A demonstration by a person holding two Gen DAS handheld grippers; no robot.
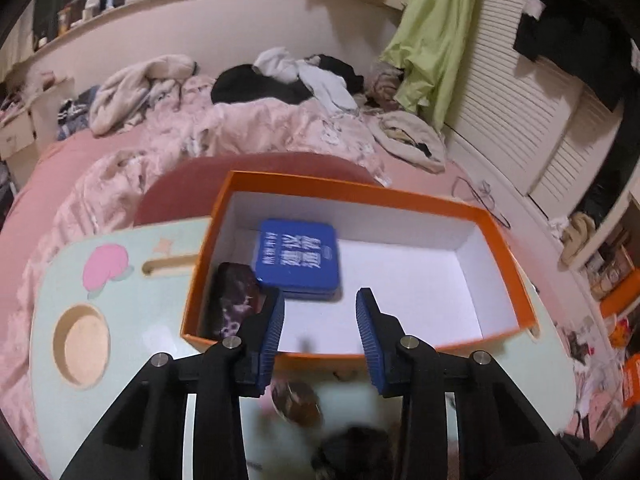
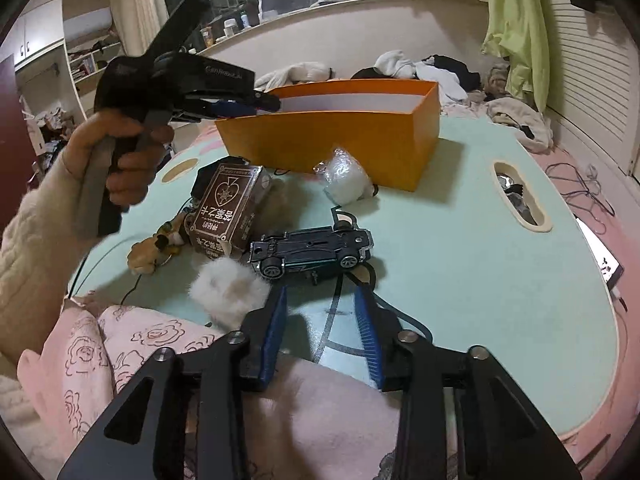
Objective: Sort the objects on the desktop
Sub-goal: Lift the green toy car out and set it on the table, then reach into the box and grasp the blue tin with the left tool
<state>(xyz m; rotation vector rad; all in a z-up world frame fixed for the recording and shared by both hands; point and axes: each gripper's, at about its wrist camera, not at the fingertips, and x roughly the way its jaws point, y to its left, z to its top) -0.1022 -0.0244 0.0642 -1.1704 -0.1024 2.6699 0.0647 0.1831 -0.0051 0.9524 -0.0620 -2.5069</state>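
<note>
You have the blue tin (image 1: 298, 255) boxed; both grippers gape empty, toy car (image 2: 311, 251) and cards (image 2: 230, 210) remain

Blue tin (image 1: 298, 258) in the orange box (image 1: 360, 194), lid at 11 o'clock of centre: white Chinese characters, too blurred to read; brown card box (image 2: 230, 208) at 9 o'clock: spade emblem and inverted Chinese print; left gripper (image 2: 264, 103) body: pale, illegible brand lettering.
</note>
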